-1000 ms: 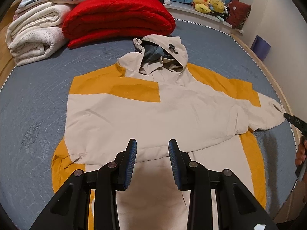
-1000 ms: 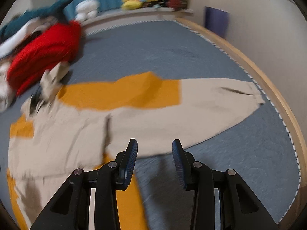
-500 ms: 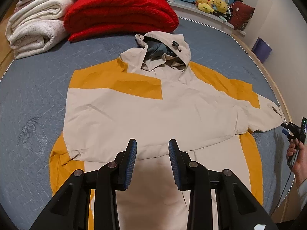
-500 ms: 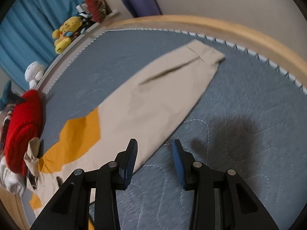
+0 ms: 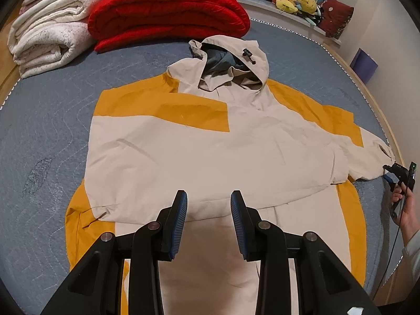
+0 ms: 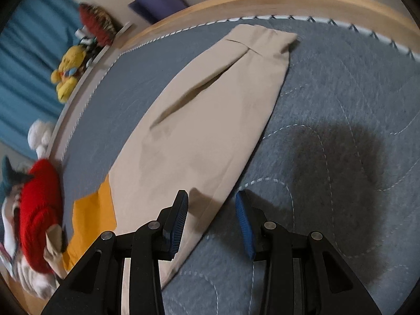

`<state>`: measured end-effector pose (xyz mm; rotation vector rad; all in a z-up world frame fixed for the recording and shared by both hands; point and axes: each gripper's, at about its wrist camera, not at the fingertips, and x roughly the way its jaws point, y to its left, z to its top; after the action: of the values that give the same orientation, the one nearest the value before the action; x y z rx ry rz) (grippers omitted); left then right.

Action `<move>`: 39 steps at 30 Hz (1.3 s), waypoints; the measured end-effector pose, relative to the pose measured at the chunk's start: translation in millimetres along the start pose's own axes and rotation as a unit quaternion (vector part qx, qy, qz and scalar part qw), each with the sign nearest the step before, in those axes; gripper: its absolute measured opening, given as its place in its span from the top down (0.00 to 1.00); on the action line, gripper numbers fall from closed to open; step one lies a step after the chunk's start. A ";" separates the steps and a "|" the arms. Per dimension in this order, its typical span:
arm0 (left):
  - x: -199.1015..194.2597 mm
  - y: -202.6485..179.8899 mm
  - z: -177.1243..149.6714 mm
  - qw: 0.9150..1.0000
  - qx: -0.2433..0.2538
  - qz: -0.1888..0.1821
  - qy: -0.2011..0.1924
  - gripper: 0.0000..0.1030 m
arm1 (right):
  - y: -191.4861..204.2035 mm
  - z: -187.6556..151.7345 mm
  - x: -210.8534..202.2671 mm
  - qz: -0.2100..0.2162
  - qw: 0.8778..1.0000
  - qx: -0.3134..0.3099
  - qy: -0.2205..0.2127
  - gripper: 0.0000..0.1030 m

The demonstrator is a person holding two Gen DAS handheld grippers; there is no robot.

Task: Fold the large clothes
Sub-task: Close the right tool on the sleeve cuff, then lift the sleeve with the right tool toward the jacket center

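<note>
Beige and orange hooded jacket (image 5: 210, 147) lies flat mid-bed (image 5: 47, 120), hood toward the red blanket (image 5: 168, 10) at the far edge. Left hand-held gripper (image 5: 208, 219) hangs above the hem, jaws spread, nothing between. Right hand-held gripper (image 6: 211, 221) is over the outstretched sleeve (image 6: 210, 120) near the bed's wooden edge, jaws spread astride its edge, not pinching.

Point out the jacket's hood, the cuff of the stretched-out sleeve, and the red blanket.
hood (image 5: 231, 63): left wrist view, on the beige fabric beside the dark lining.
sleeve cuff (image 6: 262, 39): right wrist view, on the folded band at the sleeve's far end.
red blanket (image 5: 168, 13): left wrist view, on its top fold.
</note>
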<state>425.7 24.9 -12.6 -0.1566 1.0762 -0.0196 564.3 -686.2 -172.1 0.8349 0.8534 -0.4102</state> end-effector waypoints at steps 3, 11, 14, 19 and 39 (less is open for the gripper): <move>1.8 1.7 -0.4 1.000 0.001 0.001 0.002 0.69 | 1.7 6.5 4.9 0.000 1.000 0.000 -0.011 0.62; 8.2 9.6 2.0 1.000 -0.009 0.006 0.004 0.69 | -3.1 13.2 8.0 -0.003 0.998 0.017 -0.056 0.88; 7.2 10.8 3.8 1.000 -0.010 0.007 0.002 0.69 | 6.2 14.0 0.6 -0.001 0.997 0.008 -0.078 0.93; 1.1 19.0 6.5 1.000 -0.019 0.012 -0.003 0.69 | 48.5 13.9 -22.3 0.000 0.993 -0.030 -0.115 0.97; -58.2 103.5 24.8 0.992 -0.117 0.004 -0.051 0.69 | 417.4 -352.5 -172.9 0.265 0.840 -0.472 0.017 0.98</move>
<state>413.6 135.5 35.6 -0.3603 0.9750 0.1217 544.1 -150.9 31.4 0.1153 0.6936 0.5118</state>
